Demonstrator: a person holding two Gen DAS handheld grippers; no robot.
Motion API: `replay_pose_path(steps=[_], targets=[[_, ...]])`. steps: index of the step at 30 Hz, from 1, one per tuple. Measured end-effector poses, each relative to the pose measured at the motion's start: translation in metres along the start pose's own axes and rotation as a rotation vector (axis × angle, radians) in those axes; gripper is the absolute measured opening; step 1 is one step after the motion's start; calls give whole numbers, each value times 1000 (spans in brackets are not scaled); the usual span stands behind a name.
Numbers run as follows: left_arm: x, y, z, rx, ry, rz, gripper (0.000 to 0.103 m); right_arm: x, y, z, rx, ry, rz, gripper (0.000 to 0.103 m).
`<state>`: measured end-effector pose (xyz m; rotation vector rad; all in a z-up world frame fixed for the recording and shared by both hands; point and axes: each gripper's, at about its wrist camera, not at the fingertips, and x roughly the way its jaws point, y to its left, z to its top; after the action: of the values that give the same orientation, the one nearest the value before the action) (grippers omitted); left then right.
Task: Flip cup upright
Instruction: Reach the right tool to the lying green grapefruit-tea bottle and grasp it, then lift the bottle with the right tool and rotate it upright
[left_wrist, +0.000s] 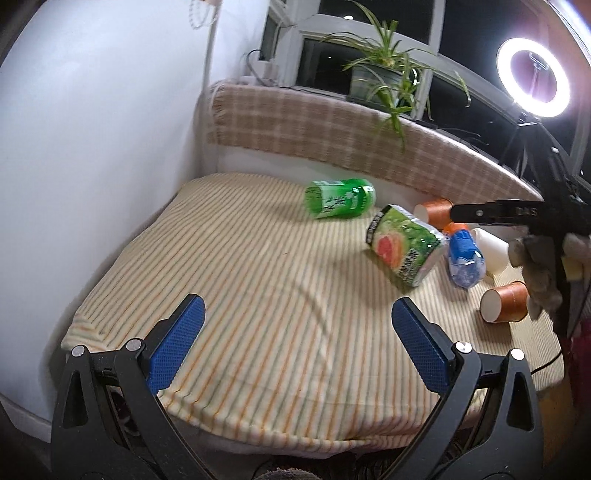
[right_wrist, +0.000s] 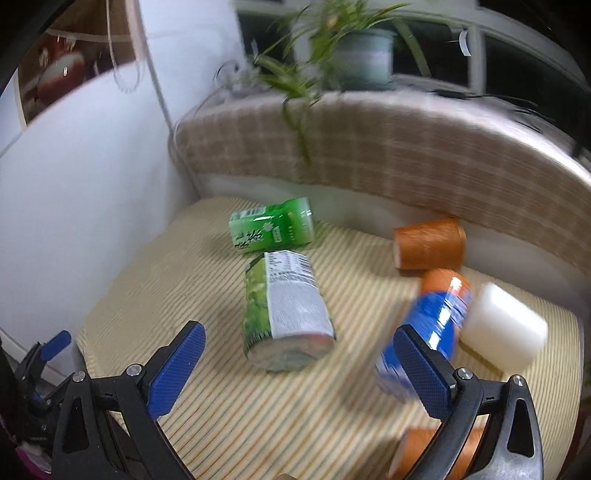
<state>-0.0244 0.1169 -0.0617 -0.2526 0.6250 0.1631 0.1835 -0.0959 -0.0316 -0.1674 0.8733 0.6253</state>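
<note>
Three cups lie on their sides on the striped mat (left_wrist: 258, 295). A near orange cup (left_wrist: 504, 301) lies at the right, also low in the right wrist view (right_wrist: 421, 450) behind a finger. A far orange cup (left_wrist: 436, 214) (right_wrist: 430, 245) lies by the checked back cushion. A white cup (left_wrist: 491, 249) (right_wrist: 506, 328) lies between them. My left gripper (left_wrist: 297, 339) is open and empty over the mat's near part. My right gripper (right_wrist: 299, 363) is open and empty above the mat; its arm shows in the left wrist view (left_wrist: 517, 214).
A green can (left_wrist: 340, 199) (right_wrist: 271, 227), a green grapefruit-print carton (left_wrist: 404, 245) (right_wrist: 288, 314) and a blue bottle (left_wrist: 463, 258) (right_wrist: 424, 325) lie on the mat. A checked cushion (left_wrist: 332, 136), a potted plant (left_wrist: 380, 77) and a ring light (left_wrist: 532, 77) stand behind.
</note>
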Motion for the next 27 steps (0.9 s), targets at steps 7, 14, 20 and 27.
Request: replay_pose_path(steps=[7, 14, 20, 27], targets=[[-4, 22, -3, -41, 6, 26, 103, 57, 25, 26, -128, 152, -6, 103], [-7, 39, -3, -79, 6, 40, 103, 97, 30, 32, -176, 272, -46, 101], [-5, 41, -4, -93, 15, 38, 103, 114, 30, 29, -206, 338, -75, 93], [-6, 39, -3, -90, 9, 32, 103, 117, 28, 26, -205, 356, -87, 84]])
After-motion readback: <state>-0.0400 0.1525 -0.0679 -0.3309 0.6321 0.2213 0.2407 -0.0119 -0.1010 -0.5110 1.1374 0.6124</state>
